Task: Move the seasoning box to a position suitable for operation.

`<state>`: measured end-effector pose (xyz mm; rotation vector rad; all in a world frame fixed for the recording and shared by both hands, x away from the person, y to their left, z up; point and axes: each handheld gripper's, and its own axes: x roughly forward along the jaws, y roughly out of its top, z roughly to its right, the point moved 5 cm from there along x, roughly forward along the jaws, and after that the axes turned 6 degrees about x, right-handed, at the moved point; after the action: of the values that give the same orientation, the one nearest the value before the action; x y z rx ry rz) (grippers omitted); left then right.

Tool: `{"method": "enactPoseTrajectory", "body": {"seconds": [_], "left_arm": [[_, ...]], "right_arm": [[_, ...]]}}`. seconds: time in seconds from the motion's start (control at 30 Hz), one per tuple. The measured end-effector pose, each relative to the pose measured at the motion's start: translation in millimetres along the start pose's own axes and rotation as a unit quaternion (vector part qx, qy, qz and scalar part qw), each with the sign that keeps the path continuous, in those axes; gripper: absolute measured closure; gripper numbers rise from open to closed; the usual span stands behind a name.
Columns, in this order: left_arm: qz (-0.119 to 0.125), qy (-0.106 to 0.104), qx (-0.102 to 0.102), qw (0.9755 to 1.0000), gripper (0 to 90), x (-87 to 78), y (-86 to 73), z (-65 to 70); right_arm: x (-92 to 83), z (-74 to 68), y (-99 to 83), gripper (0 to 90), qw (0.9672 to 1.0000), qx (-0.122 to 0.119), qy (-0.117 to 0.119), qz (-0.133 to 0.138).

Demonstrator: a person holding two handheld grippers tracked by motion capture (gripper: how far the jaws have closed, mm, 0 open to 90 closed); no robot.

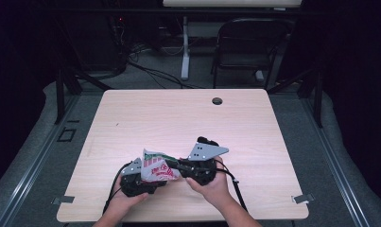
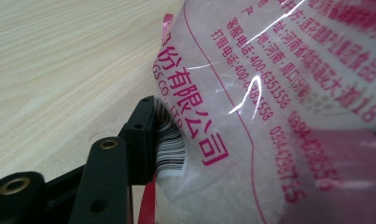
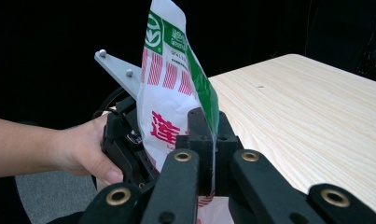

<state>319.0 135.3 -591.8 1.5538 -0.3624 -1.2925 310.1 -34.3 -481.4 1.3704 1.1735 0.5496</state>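
The crinkled white plastic bag with red and green print (image 3: 169, 100) stands pinched edge-on in the right gripper (image 3: 212, 140)'s closed jaws; the left gripper (image 1: 137, 182)'s jaws lie against its side, their hold unclear.

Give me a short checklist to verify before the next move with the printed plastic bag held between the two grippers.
1. Right gripper shut on the white, red and green printed plastic bag: ok.
2. Left gripper gripping the bag: cannot tell; one of its fingers touches the barcode edge, the other is hidden.
3. Bag lifted off the light wooden table: ok.
4. Bag untorn: cannot tell.
5. Both hands steady on the grippers: ok.
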Motion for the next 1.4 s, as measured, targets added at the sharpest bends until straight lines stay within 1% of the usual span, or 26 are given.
{"method": "enactPoseTrajectory", "body": {"seconds": [0.07,0.17,0.2,0.23,0.27,0.3,0.37,0.43,0.47,0.57,0.6,0.67,0.7,0.8,0.93,1.1,1.13,1.27,1.3,1.33,1.4], "left_arm": [[0.000,0.000,0.004,1.0000,52.4,-0.1,0.2,-0.3],[-0.001,0.005,0.004,1.0000,54.6,-0.7,0.7,0.2],[-0.003,0.013,0.017,0.9998,55.5,-1.5,1.2,-0.9],[-0.003,0.012,0.011,0.9999,55.9,-1.1,1.3,0.6],[-0.006,0.017,0.015,0.9997,56.5,-1.3,1.4,0.5],[-0.008,0.028,0.017,0.9994,57.1,-1.3,1.8,0.6],[-0.012,0.030,0.019,0.9993,57.9,-1.5,2.4,0.6],[-0.016,0.042,0.025,0.9987,58.7,-1.7,3.1,0.4],[-0.018,0.042,0.028,0.9986,59.0,-2.0,3.5,0.1],[-0.019,0.056,0.035,0.9976,59.7,-2.4,5.1,0.4],[-0.025,0.062,0.043,0.9969,59.9,-3.5,5.8,-0.1],[-0.026,0.073,0.051,0.9957,60.3,-4.1,7.2,-0.7],[-0.031,0.080,0.056,0.9947,60.5,-4.9,8.1,-1.2],[-0.033,0.093,0.065,0.9930,61.0,-5.1,9.9,-2.5],[-0.042,0.108,0.075,0.9905,61.5,-5.1,12.4,-3.6],[-0.053,0.136,0.092,0.9850,62.0,-6.0,16.5,-5.8],[-0.056,0.144,0.097,0.9832,62.1,-6.5,17.0,-6.4],[-0.064,0.162,0.106,0.9789,62.7,-7.5,17.8,-8.1],[-0.064,0.162,0.106,0.9789,62.8,-7.5,17.8,-8.1],[-0.069,0.170,0.109,0.9771,63.0,-7.4,18.3,-8.7],[-0.071,0.177,0.114,0.9750,63.2,-7.0,19.5,-9.3]], "right_arm": [[0.0,0.9,-0.7,90.0,1.0000,0.000,-0.001,0.000],[-0.2,1.3,-1.1,90.0,1.0000,0.002,-0.002,0.001],[-0.6,2.2,-1.6,90.0,1.0000,0.004,0.000,0.001],[-0.5,2.5,-1.8,90.0,1.0000,0.004,0.000,0.002],[-0.6,3.1,-2.0,90.0,1.0000,0.002,-0.002,0.001],[-0.5,3.5,-2.3,90.0,1.0000,0.002,-0.003,0.001],[-0.8,4.8,-2.9,90.0,1.0000,0.001,-0.006,-0.001],[-1.0,6.4,-3.3,90.0,1.0000,0.000,-0.008,-0.002],[-1.2,6.9,-3.6,90.0,1.0000,0.000,-0.008,-0.003],[-1.4,8.3,-3.6,90.0,1.0000,0.003,-0.008,-0.001],[-1.6,8.8,-3.6,89.9,1.0000,0.002,-0.008,-0.001],[-1.9,10.0,-3.5,89.8,1.0000,0.003,-0.008,-0.002],[-2.2,10.8,-3.4,89.8,1.0000,0.001,-0.008,-0.004],[-2.6,13.1,-3.7,89.5,1.0000,0.000,-0.007,-0.006],[-3.8,16.4,-4.5,89.1,0.9999,-0.002,-0.011,-0.007],[-6.9,20.1,-5.2,88.0,0.9998,-0.005,-0.014,-0.012],[-7.7,20.5,-5.5,87.6,0.9998,-0.005,-0.014,-0.012],[-11.6,23.9,-6.3,85.9,0.9999,0.000,-0.012,-0.011],[-12.6,24.8,-6.6,85.6,0.9999,0.002,-0.012,-0.011],[-13.9,26.1,-7.1,85.3,0.9998,0.005,-0.013,-0.010],[-15.9,27.7,-7.4,85.1,0.9999,0.006,-0.012,-0.010]]}}
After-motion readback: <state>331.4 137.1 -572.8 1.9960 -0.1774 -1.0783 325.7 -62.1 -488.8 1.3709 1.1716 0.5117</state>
